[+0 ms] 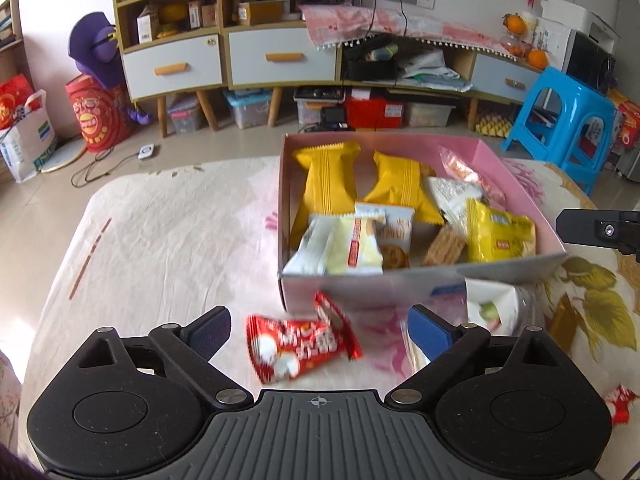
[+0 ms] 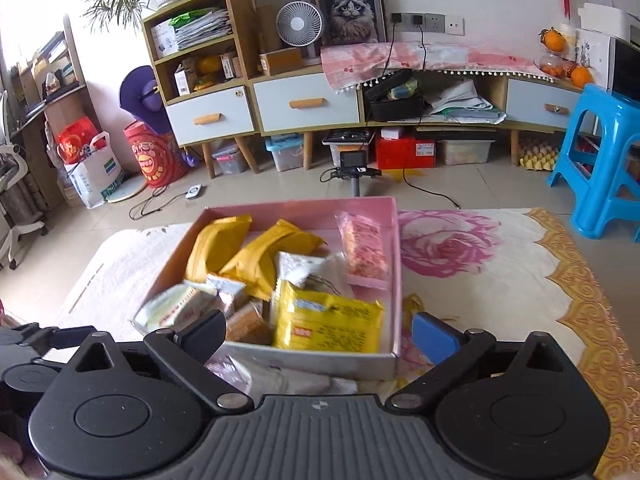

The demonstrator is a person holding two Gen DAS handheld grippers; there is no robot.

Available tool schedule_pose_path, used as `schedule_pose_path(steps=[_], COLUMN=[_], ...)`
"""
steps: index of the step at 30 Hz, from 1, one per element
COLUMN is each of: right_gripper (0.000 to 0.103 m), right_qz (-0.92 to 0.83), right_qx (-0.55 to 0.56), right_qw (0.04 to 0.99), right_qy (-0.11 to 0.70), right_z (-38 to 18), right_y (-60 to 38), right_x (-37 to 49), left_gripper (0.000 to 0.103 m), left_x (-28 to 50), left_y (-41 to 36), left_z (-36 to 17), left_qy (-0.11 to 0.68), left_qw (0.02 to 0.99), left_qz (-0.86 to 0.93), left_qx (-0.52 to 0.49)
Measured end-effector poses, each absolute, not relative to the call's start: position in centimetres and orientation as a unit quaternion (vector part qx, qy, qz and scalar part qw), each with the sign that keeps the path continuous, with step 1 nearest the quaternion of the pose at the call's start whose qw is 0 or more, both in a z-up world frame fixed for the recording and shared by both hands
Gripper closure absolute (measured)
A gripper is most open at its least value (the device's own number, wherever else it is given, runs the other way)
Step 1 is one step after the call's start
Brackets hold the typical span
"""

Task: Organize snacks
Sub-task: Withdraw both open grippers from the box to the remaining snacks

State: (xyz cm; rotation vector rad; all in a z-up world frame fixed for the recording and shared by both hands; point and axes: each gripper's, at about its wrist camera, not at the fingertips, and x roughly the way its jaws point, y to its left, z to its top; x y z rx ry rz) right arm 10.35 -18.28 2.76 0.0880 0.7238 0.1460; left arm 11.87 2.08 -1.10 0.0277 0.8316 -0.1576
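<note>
A pink box (image 1: 496, 162) (image 2: 394, 248) stands on the flowered cloth and holds several snack packets, among them long yellow packets (image 1: 326, 184) (image 2: 218, 246) and a yellow bag (image 1: 500, 236) (image 2: 328, 322). A red snack packet (image 1: 298, 342) lies on the cloth just in front of the box, between the open fingers of my left gripper (image 1: 320, 330). A white and green packet (image 1: 490, 308) lies to its right by the box's front wall. My right gripper (image 2: 320, 334) is open and empty over the box's near edge; pale packets (image 2: 276, 378) lie under it.
The cloth-covered table (image 1: 160, 240) (image 2: 500, 292) ends at a tiled floor. Beyond are a low cabinet with drawers (image 1: 280, 60) (image 2: 304, 104), storage boxes and a blue plastic stool (image 1: 560, 116) (image 2: 604, 160). Another red packet (image 1: 618, 400) lies at the right edge.
</note>
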Motion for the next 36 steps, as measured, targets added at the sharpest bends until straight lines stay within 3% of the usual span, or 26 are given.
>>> schedule_pose_path(steps=[36], right_gripper=[0.01], right_qz=[0.096], right_qx=[-0.014], right_qw=[0.928], right_qy=[0.361], right_z=[-0.5], right_y=[-21.3], right_x=[0.9], left_gripper=[0.004], left_x=[4.5], left_y=[4.8], left_z=[-3.2], left_qy=[0.39], left_qw=[0.907], left_qz=[-0.153], left_qx=[0.03])
